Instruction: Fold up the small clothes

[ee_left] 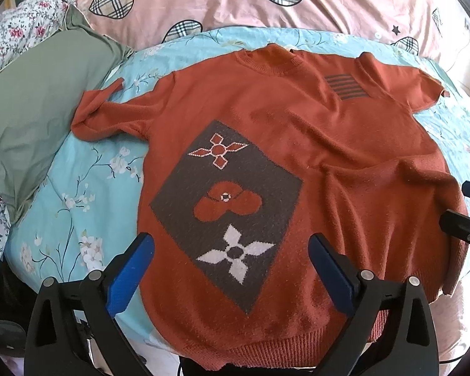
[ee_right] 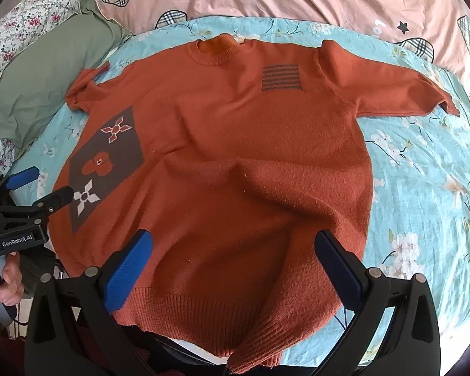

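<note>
Rust-orange knitted sweater (ee_right: 235, 156) lies spread face-up on the bed (ee_right: 423, 172) (unfolded); left hand-held gripper (ee_left: 232, 247) and right hand-held gripper (ee_right: 233, 244) hover released above its hem. Next, probably: grasp a side.

One orange sweater (ee_right: 235, 156); two claws: left claw (ee_left: 232, 260), right claw (ee_right: 233, 250); one green pillow (ee_left: 31, 119).
</note>
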Tool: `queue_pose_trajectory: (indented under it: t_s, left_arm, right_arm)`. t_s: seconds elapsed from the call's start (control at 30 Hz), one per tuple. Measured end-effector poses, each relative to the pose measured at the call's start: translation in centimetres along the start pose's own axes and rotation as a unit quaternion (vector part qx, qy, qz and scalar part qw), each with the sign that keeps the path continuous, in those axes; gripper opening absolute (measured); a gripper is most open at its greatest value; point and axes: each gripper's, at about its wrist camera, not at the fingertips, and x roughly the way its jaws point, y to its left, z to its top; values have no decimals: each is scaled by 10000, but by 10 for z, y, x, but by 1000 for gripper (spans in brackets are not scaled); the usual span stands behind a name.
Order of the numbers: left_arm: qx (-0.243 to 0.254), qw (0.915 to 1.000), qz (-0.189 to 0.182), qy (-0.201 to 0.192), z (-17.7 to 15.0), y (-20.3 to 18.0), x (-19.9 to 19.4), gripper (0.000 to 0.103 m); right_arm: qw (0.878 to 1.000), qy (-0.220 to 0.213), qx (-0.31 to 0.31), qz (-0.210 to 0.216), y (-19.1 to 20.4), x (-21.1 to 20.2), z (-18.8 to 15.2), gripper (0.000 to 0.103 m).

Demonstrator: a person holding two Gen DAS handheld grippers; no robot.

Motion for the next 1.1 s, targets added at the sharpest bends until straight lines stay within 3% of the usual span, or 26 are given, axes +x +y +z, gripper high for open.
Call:
queue_pose_trajectory:
  t_s: [0.5, 0.77, 0.97, 1.1]
  left_arm:
    - [18, 9995, 31, -302, 6, -5, 1, 100]
    - [134, 9996, 234, 67, 14, -2, 11, 102]
    - [186, 9995, 260, -6, 26, -3, 15, 102]
    - [91, 9999, 73, 42, 33, -3, 22, 102]
  right_arm:
    - [9996, -289, 29, 31, -3, -2, 4, 103]
    - [9998, -125, 75, 150, -7, 1, 9, 103]
    - [9988, -157, 287, 367, -24, 5, 15, 103]
    - [9975, -103, 558, 420, -41, 9, 18, 103]
